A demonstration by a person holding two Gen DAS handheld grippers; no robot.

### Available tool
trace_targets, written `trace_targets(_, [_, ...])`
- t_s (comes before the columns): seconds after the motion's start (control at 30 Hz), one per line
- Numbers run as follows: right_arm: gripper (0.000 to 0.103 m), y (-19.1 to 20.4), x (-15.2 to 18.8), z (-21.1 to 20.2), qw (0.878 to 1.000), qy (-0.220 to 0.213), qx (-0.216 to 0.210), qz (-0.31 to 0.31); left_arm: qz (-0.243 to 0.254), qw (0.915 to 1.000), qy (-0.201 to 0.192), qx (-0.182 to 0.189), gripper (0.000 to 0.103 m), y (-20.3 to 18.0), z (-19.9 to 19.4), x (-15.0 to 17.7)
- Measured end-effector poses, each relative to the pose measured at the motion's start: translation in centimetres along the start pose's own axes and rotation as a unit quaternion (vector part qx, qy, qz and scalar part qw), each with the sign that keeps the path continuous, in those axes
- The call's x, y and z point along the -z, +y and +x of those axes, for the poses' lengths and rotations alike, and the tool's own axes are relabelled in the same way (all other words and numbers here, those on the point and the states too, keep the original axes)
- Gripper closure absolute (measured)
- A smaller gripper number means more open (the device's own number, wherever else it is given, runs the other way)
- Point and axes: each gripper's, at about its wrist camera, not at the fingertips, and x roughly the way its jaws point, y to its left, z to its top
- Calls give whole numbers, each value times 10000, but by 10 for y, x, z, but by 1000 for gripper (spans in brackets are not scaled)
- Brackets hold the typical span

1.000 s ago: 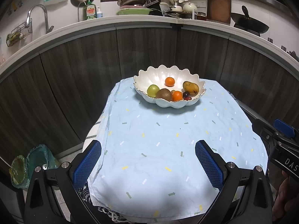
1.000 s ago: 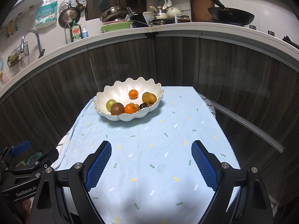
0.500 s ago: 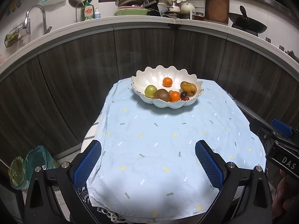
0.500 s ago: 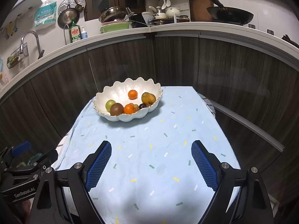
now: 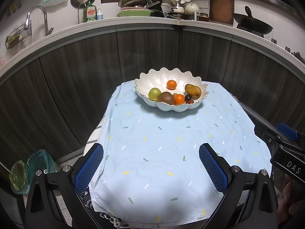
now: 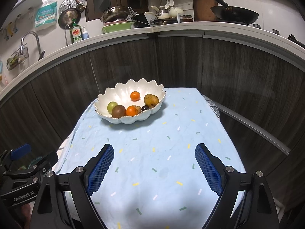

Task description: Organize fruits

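A white scalloped bowl (image 5: 162, 79) (image 6: 122, 95) stands at the far end of a small table under a light blue cloth (image 5: 171, 152) (image 6: 158, 152). In it lie a green apple (image 5: 154, 93) (image 6: 111, 106), a brown kiwi (image 5: 166, 97) (image 6: 118, 111), two oranges (image 5: 171, 85) (image 5: 179, 99) (image 6: 135, 96) (image 6: 131, 111), a yellow mango (image 5: 193, 90) (image 6: 151, 99) and small dark fruits (image 5: 188, 97) (image 6: 145, 108). My left gripper (image 5: 151, 168) and right gripper (image 6: 154, 168) hang over the near end, both open and holding nothing, well short of the bowl.
Dark wood cabinet fronts curve behind the table under a white counter (image 5: 133, 22) crowded with pans, dishes and a dish soap bottle (image 5: 89, 13). A wok (image 6: 234, 15) sits at the right. A green-lined bin (image 5: 28, 171) stands on the floor at left.
The bowl sits very slightly lower and closer in both views than half a second ago; otherwise nothing has moved and both grippers stay open.
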Motion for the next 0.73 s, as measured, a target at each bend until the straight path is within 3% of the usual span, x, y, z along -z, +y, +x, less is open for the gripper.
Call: trace_targets(0.73, [15, -2, 0, 1, 10000, 3, -11, 8, 30, 10000, 0, 23, 1, -1, 3, 0])
